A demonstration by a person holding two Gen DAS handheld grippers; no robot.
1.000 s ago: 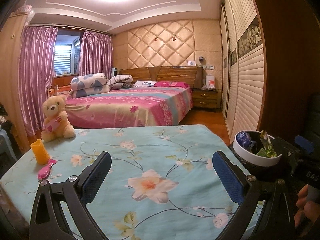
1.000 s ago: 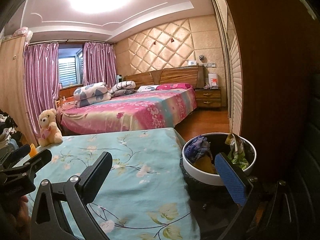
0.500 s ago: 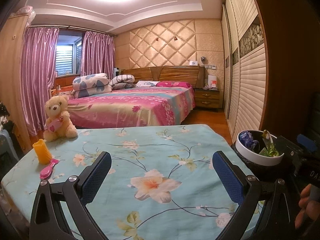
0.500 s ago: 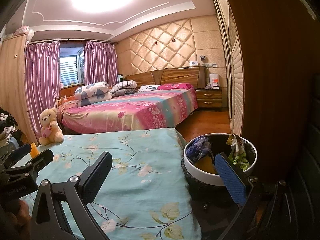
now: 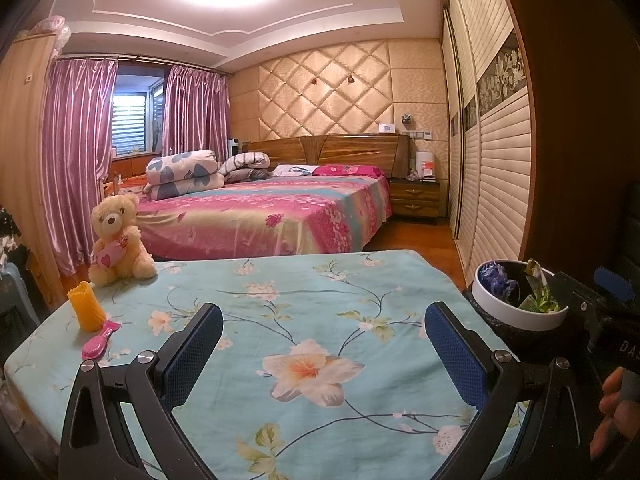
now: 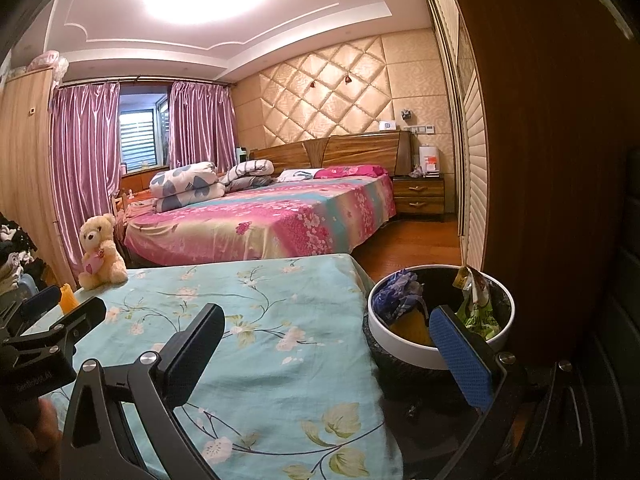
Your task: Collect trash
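Note:
A white-rimmed trash bin (image 5: 520, 316) (image 6: 400, 344) with a black liner stands off the table's right edge. It holds a blue-purple wrapper (image 6: 396, 294), a green packet (image 6: 476, 312) and something orange. My left gripper (image 5: 322, 344) hovers open and empty over the floral tablecloth (image 5: 304, 320). My right gripper (image 6: 328, 344) is open too, with nothing held; its right finger (image 6: 460, 348) overlaps the bin's near rim in the right wrist view. Each gripper shows at the edge of the other's view.
A teddy bear (image 5: 116, 240), an orange ribbed cup (image 5: 86, 308) and a pink hairbrush (image 5: 100, 344) sit at the table's far left. Beyond lie a pink bed (image 5: 264, 216) and a nightstand (image 5: 416, 200). A wardrobe (image 5: 496, 160) lines the right wall.
Both views have shifted slightly; the bin sits a little farther right in the left wrist view. Both grippers stay open and empty.

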